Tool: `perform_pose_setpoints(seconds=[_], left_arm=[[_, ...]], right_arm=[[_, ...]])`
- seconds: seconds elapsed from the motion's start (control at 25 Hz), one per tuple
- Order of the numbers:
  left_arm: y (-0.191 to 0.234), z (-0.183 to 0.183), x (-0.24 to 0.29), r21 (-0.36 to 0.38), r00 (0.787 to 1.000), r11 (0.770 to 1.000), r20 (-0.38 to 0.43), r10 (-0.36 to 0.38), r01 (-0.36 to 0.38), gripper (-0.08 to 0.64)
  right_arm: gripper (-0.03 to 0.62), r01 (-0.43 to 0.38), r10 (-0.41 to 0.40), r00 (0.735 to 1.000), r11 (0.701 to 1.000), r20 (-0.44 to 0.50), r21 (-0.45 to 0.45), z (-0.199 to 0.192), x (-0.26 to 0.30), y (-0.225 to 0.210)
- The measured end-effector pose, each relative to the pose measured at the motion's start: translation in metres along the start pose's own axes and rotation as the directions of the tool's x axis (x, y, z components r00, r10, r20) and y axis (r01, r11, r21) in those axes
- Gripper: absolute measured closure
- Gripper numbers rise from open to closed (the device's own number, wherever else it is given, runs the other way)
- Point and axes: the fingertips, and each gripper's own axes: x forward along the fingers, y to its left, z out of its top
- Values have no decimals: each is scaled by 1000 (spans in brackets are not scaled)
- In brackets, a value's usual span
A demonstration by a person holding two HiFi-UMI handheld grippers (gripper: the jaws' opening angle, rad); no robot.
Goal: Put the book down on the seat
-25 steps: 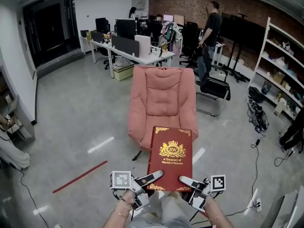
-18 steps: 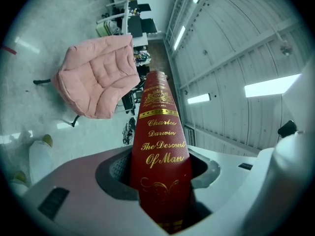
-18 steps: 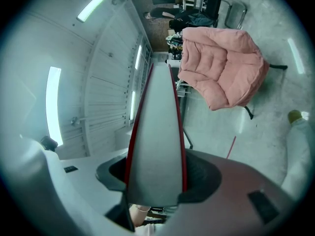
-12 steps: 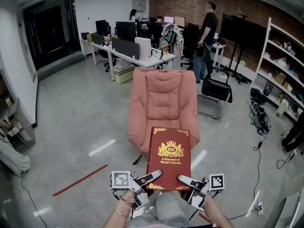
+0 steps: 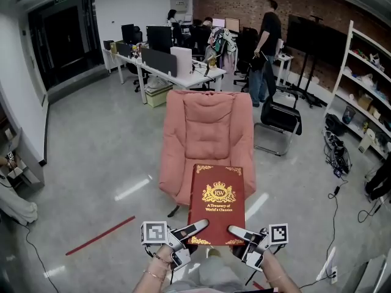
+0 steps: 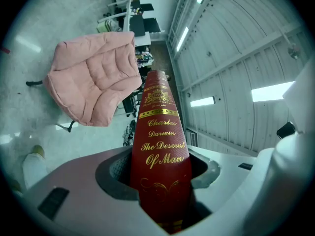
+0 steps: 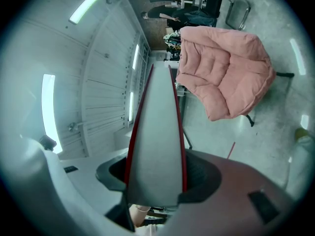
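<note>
Nearest, the left gripper [image 5: 198, 226] and the right gripper [image 5: 239, 232] each clamp a near corner of a big red book [image 5: 217, 203], one jaw over the cover and one under it, so both are closed on the book at roughly its thickness. The head view shows the front cover lying flat, face up, with a gold crest and the words "A Treasury of World's Classics". Only the left gripper view shows the spine, with gold lettering reading "Charles Darwin, The Descent Of Man", wedged between that gripper's jaws. Only the right gripper view shows the opposite side, the pale page edges between the two red covers, likewise pressed between its jaws. The book hangs in the air above the grey floor [image 5: 104, 157], its far edge overlapping the front of the seat [image 5: 177, 179] of a pink armchair [image 5: 208, 127] as seen from above, though it does not rest on it. A red strip [image 5: 101, 235] lies on the floor to the left. Both gripper views also take in the ribbed ceiling [image 6: 236, 48] with its light strips, which the head view barely shows. Beyond the armchair are desks [image 5: 165, 66] with monitors, a black chair [image 5: 278, 118], a standing person [image 5: 267, 35] and shelves [image 5: 366, 72] along the right wall.
</note>
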Motion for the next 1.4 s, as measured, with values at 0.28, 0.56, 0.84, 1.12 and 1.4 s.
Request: perform_pose_setpoints(seconds=[0.28, 0.56, 0.84, 1.12, 1.4], left_arm=[[21, 41, 34, 16, 999, 999, 27, 41, -42, 319], [36, 71, 69, -26, 996, 999, 76, 41, -39, 319], [56, 99, 97, -44, 990, 997, 127, 68, -63, 319], [78, 115, 125, -56, 982, 994, 157, 103, -95, 319], [90, 119, 131, -79, 976, 991, 178, 124, -112, 319]], right_arm=[[337, -16, 17, 1000, 1000, -21, 15, 54, 11, -14], [337, -10, 12, 999, 998, -44, 61, 101, 18, -32], [337, -2, 10, 995, 997, -98, 82, 144, 24, -53], [337, 1, 14, 990, 995, -138, 103, 180, 21, -72], [337, 4, 18, 987, 991, -162, 136, 187, 22, -86]])
